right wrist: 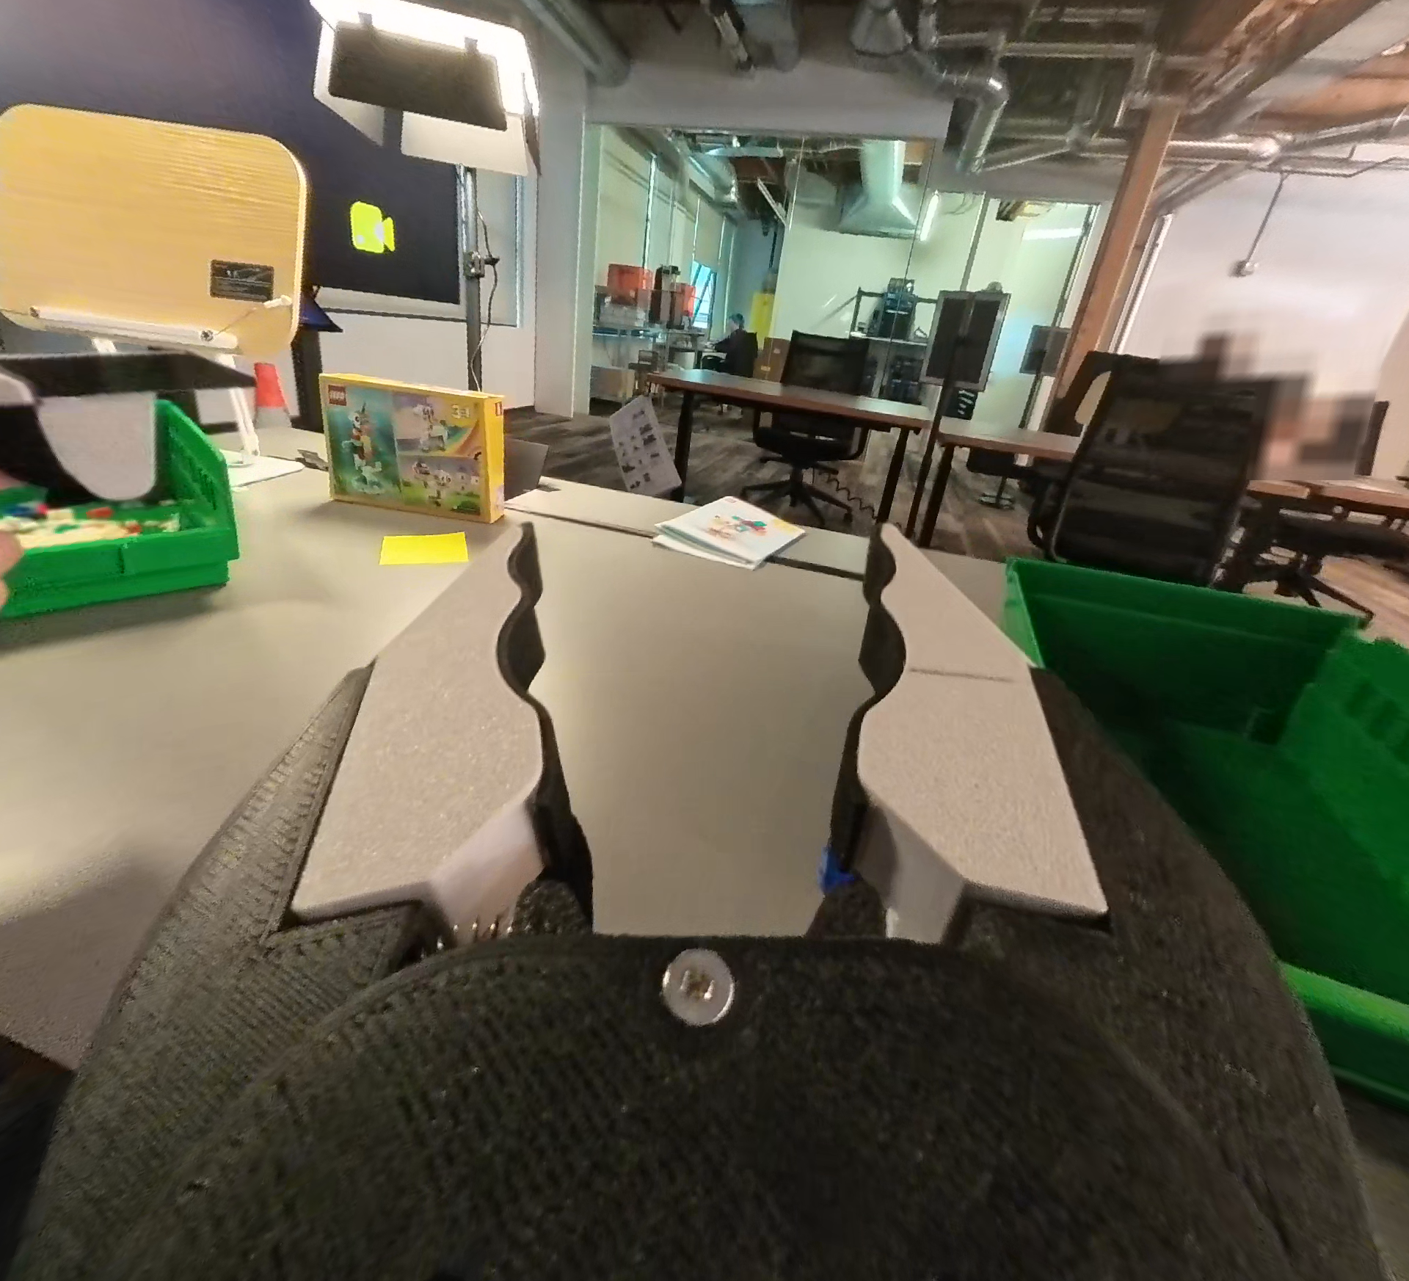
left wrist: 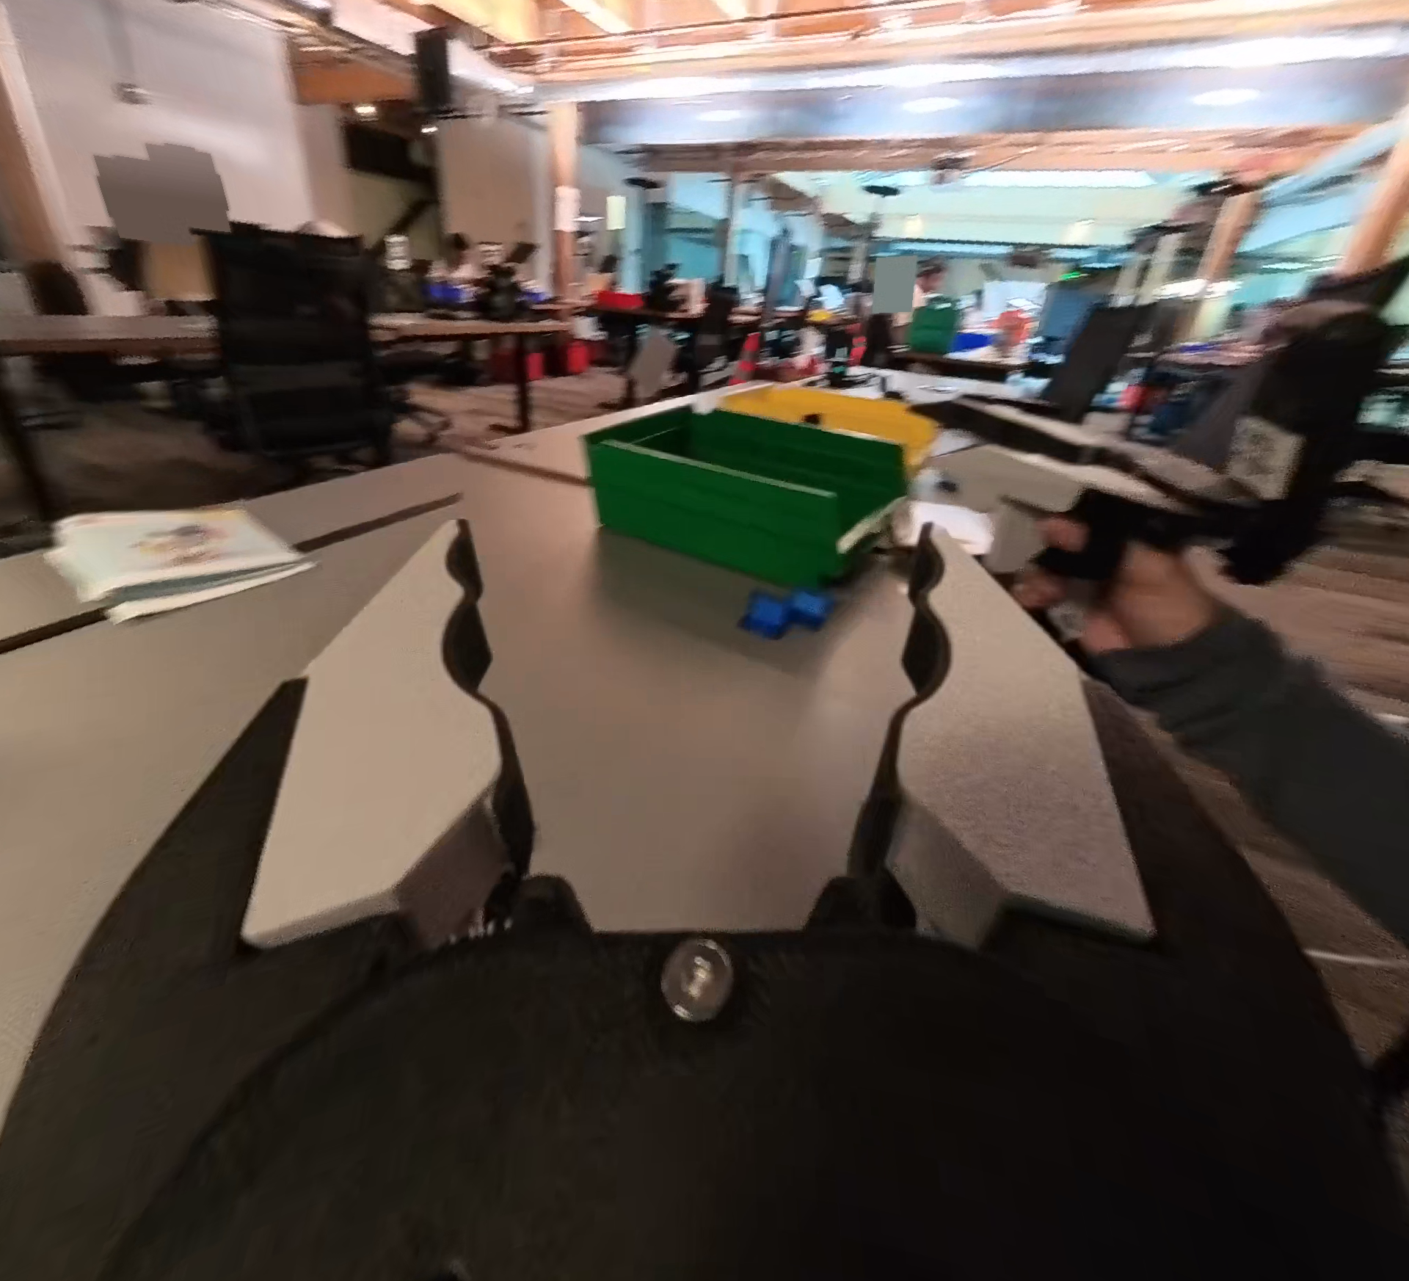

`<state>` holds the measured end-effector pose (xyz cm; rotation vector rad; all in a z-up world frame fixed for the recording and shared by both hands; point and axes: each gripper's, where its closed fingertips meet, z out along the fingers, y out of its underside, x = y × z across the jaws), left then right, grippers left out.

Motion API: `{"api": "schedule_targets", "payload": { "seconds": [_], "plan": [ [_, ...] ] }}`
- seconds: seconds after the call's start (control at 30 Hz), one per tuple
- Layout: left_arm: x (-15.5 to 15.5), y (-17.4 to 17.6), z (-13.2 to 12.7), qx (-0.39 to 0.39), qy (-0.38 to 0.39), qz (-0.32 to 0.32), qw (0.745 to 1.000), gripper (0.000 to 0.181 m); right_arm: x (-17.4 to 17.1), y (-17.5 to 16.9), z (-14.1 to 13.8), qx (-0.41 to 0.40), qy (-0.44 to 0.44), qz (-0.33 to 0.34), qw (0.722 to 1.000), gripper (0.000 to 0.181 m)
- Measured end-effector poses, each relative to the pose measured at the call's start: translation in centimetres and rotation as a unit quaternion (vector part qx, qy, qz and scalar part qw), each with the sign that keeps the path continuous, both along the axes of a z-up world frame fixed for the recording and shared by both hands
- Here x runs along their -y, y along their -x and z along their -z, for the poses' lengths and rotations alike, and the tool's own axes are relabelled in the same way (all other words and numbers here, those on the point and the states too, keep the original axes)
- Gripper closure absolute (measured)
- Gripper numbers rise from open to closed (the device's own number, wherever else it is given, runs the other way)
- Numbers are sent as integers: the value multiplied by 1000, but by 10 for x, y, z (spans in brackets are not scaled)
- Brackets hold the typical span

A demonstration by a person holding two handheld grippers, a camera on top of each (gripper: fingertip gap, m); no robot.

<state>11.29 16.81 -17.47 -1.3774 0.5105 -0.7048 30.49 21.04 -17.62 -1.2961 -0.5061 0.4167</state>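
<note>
My left gripper [left wrist: 692, 543] is open and empty, low over the grey table [left wrist: 671, 749]. Ahead of it stands an empty green bin [left wrist: 732, 497] with a divider. Blue bricks [left wrist: 789, 610] lie on the table at the bin's near corner. A yellow bin [left wrist: 839, 413] stands behind the green one. My right gripper [right wrist: 705, 543] is open and empty over the grey table [right wrist: 701, 710]. The same green bin [right wrist: 1220, 749] is close on its right. A small blue piece [right wrist: 831, 871] shows by the base of its right finger. The right gripper also shows in the left wrist view [left wrist: 1296, 421], held by a hand [left wrist: 1128, 604].
A booklet [left wrist: 175, 558] [right wrist: 728, 531] lies at the table's far edge. A yellow toy box [right wrist: 415, 447], a yellow sticky note [right wrist: 423, 549] and a second green bin [right wrist: 114, 558] holding mixed bricks stand to the left. A wooden stand [right wrist: 145, 222] is behind. Office chairs [right wrist: 1144, 474] stand beyond.
</note>
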Motion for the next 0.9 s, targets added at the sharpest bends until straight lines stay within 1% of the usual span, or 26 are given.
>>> {"api": "schedule_targets", "payload": {
  "seconds": [0.03, 0.07, 0.17, 0.23, 0.27, 0.33, 0.4, 0.43, 0.47, 0.5, 0.53, 0.57, 0.63, 0.67, 0.7, 0.73, 0.83, 0.9],
  "plan": [
    [4, -2, -6, 6, -3, 22, 1000, 74, -1, -2, -1, -3, -3, 1, 1000, 98],
    [4, -1, -11, 7, -3, 30, 1000, 74, -2, -5, -2, -5, -4, 4, 1000, 98],
    [-4, 8, -14, -22, -10, 0, 1000, 74, -6, -13, -1, -3, -3, 18, 1000, 98],
    [-2, 5, -17, -31, -23, 11, 999, 76, -3, -12, -2, 3, -12, 7, 1000, 98],
    [2, 1, -18, -30, -29, 31, 999, 76, 1, -8, -4, 4, -17, -12, 1000, 98],
    [18, -13, -19, -26, -41, 105, 993, 81, 9, -4, -6, -10, -19, -51, 998, 99],
    [33, -22, -23, -10, -59, 161, 985, 88, 16, -3, -10, -33, -21, -85, 996, 99],
    [37, -25, -26, 0, -66, 175, 982, 88, 15, -5, -10, -40, -19, -88, 995, 99],
    [36, -26, -27, 5, -71, 175, 982, 88, 13, -9, -9, -42, -16, -81, 996, 99],
    [31, -26, -27, 3, -73, 163, 984, 88, 10, -13, -7, -38, -15, -70, 997, 99],
    [21, -24, -25, -4, -71, 135, 988, 89, 6, -18, -6, -32, -17, -54, 998, 100],
    [6, -18, -23, -12, -67, 91, 994, 90, 2, -23, -4, -24, -19, -32, 999, 101],
    [-29, 3, -12, -37, -42, -23, 998, 95, -8, -34, 3, -3, -21, 17, 1000, 103],
    [-41, 9, -3, -56, -26, -53, 997, 92, -14, -37, 10, 7, -16, 38, 999, 103],
    [-53, 14, 10, -76, -4, -82, 994, 90, -22, -41, 19, 16, 2, 62, 998, 103],
    [-66, 19, 27, -98, 22, -109, 989, 83, -30, -41, 31, 24, 31, 78, 996, 101],
    [-97, 25, 82, -163, 107, -150, 969, 61, -45, -9, 65, 47, 110, 51, 991, 90],
    [-113, 28, 116, -193, 173, -165, 952, 42, -55, 18, 83, 70, 152, 28, 986, 77]
  ]
}}
